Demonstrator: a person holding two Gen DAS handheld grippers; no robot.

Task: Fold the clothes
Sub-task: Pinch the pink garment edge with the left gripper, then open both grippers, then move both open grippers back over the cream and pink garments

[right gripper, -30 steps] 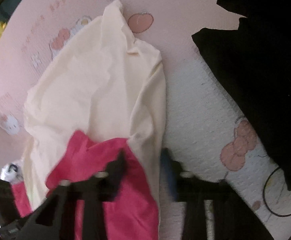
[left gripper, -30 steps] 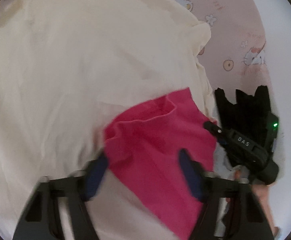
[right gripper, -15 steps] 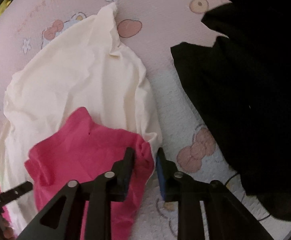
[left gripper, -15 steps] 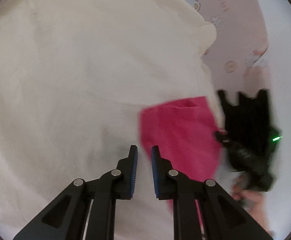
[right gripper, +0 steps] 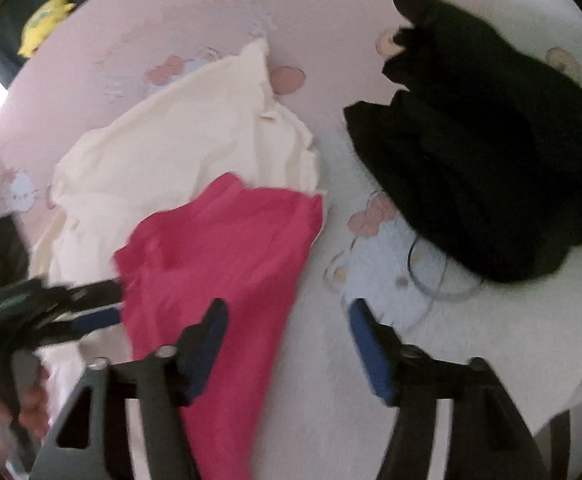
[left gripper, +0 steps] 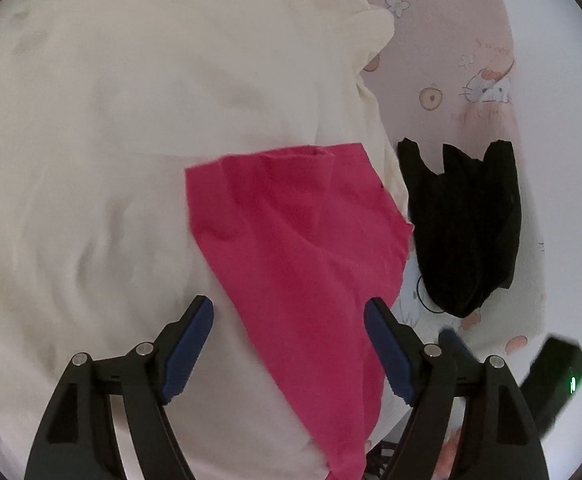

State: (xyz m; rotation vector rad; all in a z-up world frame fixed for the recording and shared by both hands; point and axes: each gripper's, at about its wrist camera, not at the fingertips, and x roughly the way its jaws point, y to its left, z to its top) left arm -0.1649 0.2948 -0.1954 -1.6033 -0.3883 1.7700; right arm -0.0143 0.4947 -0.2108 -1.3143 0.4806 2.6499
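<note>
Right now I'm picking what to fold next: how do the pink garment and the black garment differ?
The pink garment lies spread on the cream garment; the black garment sits bunched, apart, directly on the printed sheet. The pink garment lies partly between the open left gripper; the black garment lies beyond it. Both are unfolded.

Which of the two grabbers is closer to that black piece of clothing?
Right. The right gripper hangs open just below the black garment; the left gripper sits over the pink cloth, which lies between it and the garment.
</note>
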